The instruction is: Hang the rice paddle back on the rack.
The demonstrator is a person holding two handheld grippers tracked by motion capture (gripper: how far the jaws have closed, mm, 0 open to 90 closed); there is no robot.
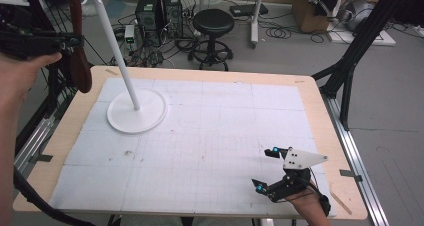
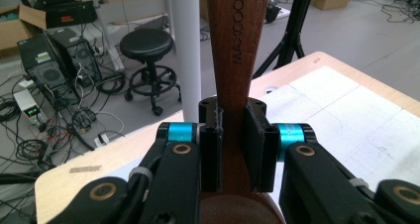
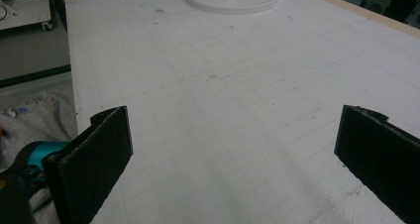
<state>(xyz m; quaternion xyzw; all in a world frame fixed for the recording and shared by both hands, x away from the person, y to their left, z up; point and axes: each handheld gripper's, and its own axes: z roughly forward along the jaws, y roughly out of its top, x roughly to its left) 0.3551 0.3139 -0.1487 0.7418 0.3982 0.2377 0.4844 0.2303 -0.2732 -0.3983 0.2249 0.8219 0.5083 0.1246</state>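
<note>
Item one: a dark wooden spoon (image 2: 236,60), its handle stamped MAXCOOK, clamped between the pads of my left tool (image 2: 236,154) and held in the air beside the white pole of the hanging stand (image 1: 136,111) at the counter's (image 1: 320,101) far left corner. Item two: my right tool (image 1: 267,171), jaws wide apart with nothing between them, resting low over the white gridded mat (image 1: 210,136) near the counter's near right edge.

My jaws are clamping the brown wooden utensil (image 2: 233,149) by its narrow neck, one pad pressing on each side. Its handle, stamped MAXCOOK, is rising straight up beyond them. Just left of the handle, a white pole (image 2: 185,55) is standing upright. Beyond my jaws, the worktop (image 2: 317,68) is stretching rightward under white sheeting, and a black stool (image 2: 147,45) is sitting on the floor farther left.
</note>
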